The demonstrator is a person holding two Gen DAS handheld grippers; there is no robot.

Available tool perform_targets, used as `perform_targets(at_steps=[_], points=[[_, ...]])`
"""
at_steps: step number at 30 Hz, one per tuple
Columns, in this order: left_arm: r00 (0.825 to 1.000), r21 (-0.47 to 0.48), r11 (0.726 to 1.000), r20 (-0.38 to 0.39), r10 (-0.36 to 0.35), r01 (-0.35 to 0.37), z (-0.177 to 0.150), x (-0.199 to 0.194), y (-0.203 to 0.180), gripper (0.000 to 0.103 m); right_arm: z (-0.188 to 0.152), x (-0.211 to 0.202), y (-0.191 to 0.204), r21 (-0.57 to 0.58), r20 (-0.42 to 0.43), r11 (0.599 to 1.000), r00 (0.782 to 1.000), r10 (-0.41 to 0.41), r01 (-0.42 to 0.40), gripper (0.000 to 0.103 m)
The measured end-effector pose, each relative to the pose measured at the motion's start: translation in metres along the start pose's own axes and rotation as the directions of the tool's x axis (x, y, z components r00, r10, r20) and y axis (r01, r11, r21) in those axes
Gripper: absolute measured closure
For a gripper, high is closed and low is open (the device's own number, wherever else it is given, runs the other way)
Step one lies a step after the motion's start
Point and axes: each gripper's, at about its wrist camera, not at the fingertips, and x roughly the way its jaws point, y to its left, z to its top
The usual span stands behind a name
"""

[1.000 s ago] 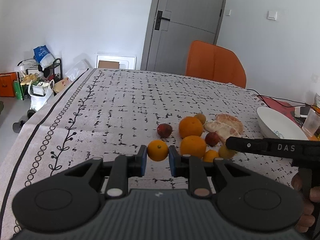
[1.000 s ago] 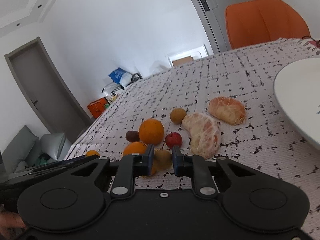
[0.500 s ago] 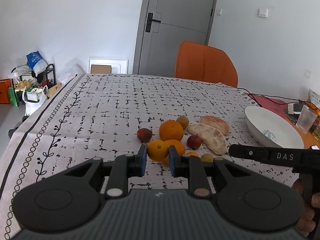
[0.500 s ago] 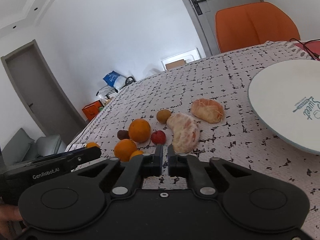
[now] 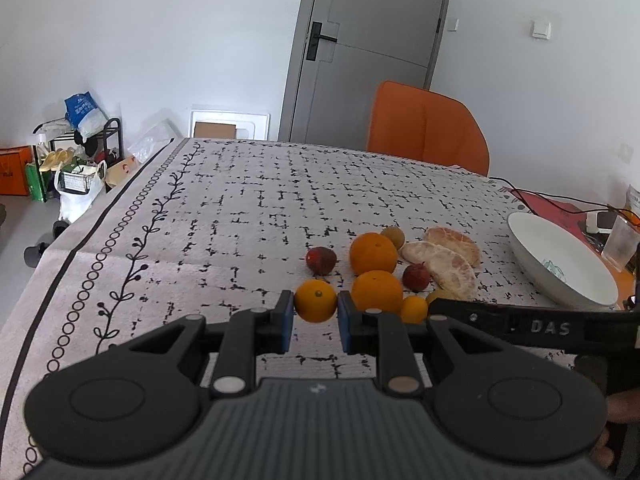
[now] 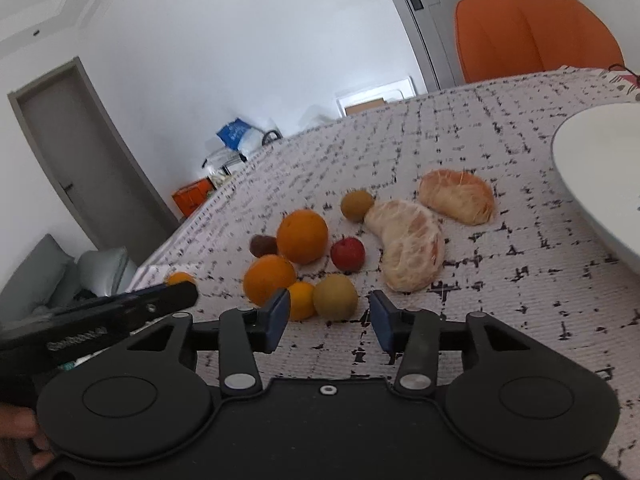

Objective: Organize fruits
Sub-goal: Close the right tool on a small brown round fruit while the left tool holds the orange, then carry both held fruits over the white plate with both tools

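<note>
The right tool (image 6: 326,318) now stands with its jaws just opened, nothing between them, the yellow-brown fruit (image 6: 335,297) just beyond.

Hidden and cut-off parts

The white plate (image 6: 592,184) runs off the frame's right edge; the right gripper's finger (image 5: 520,326) covers the yellow fruit (image 5: 438,295) at lower right; the left gripper's lettering (image 6: 74,340) is blurred.

Soft, even daylight fills both views, leaving only faint shadows. Fisheye distortion bends the grey panelled door (image 5: 368,52) and darkens the corners. The right wrist view is slightly motion-blurred.
</note>
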Motion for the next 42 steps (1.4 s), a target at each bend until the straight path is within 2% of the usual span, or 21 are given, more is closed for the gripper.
perform_targets(at_steps=[1, 3, 10, 18, 30, 42], points=[[1.0, -0.001, 1.0, -0.001, 0.0, 0.0, -0.001, 0.0, 0.002, 0.081, 0.0, 0.001, 0.0, 0.0, 0.006, 1.0, 1.0, -0.003, 0.003, 0.076], [1.0, -0.002, 1.0, -0.004, 0.001, -0.001, -0.001, 0.001, 0.003, 0.081, 0.0, 0.002, -0.003, 0.014, 0.0, 1.0, 1.0, 0.001, -0.001, 0.08], [1.0, 0.007, 1.0, 0.009, -0.005, 0.005, 0.002, -0.004, -0.004, 0.081, -0.002, -0.014, -0.006, 0.022, 0.027, 0.999, 0.999, 0.028, -0.028, 0.08], [0.999, 0.043, 0.999, 0.022, -0.029, 0.028, 0.008, -0.005, -0.025, 0.081, 0.005, -0.042, -0.012, 0.017, 0.106, 1.0, 0.994, 0.006, -0.008, 0.08], [0.996, 0.11, 0.991, 0.027, -0.081, 0.078, 0.017, 0.006, -0.072, 0.081, 0.005, -0.085, -0.043, 0.054, 0.19, 0.997, 0.979, -0.069, 0.06, 0.08], [0.99, 0.196, 0.971, 0.015, -0.142, 0.137, 0.022, 0.021, -0.127, 0.081, -0.003, -0.118, -0.085, 0.116, 0.262, 0.985, 0.953, -0.152, 0.126, 0.08]])
